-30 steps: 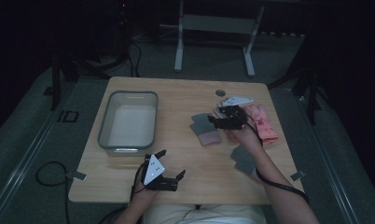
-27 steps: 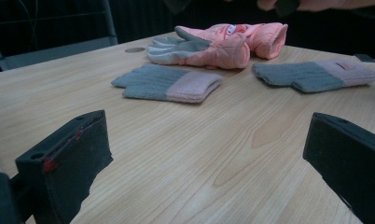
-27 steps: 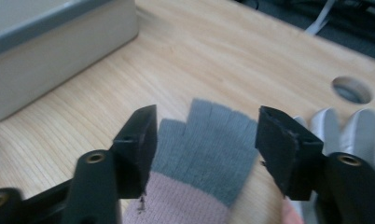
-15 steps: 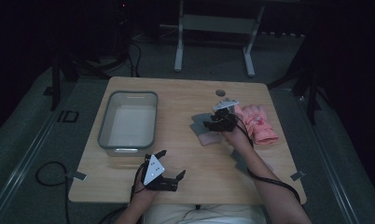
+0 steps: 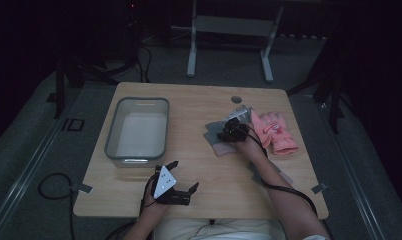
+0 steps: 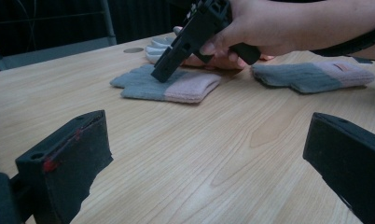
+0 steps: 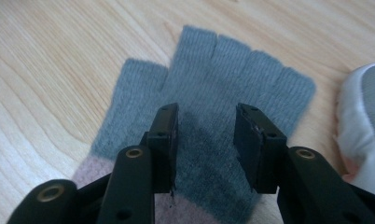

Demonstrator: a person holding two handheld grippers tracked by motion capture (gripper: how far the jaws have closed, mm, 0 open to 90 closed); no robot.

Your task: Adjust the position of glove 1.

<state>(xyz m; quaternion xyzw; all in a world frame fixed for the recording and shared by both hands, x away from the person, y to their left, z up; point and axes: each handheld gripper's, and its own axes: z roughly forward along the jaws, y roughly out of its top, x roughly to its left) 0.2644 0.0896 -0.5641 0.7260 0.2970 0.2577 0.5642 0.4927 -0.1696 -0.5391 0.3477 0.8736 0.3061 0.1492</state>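
Observation:
A grey fingerless glove point(image 5: 213, 136) with a pink cuff lies flat right of the table's middle, its finger ends point(image 7: 232, 70) pointing away from my right gripper. My right gripper point(image 7: 206, 116) points down with its tips point(image 6: 160, 74) on the grey knit. Its jaws have just been closing and still stand a little apart, with flat fabric between them and no fold pinched. A second grey and pink glove point(image 6: 311, 77) lies under the right forearm. My left gripper point(image 5: 184, 176) rests at the front edge, open wide point(image 6: 213, 154) and holding nothing.
A clear plastic bin point(image 5: 137, 101) stands at the table's left with nothing in it. A pink glove pair point(image 5: 276, 132) with white fingertips point(image 7: 363, 121) lies just right of the right gripper. A round hole point(image 5: 235, 99) sits near the far edge.
The right gripper has come down and slightly left onto the grey glove, and its jaws have narrowed. The left gripper has stayed put.

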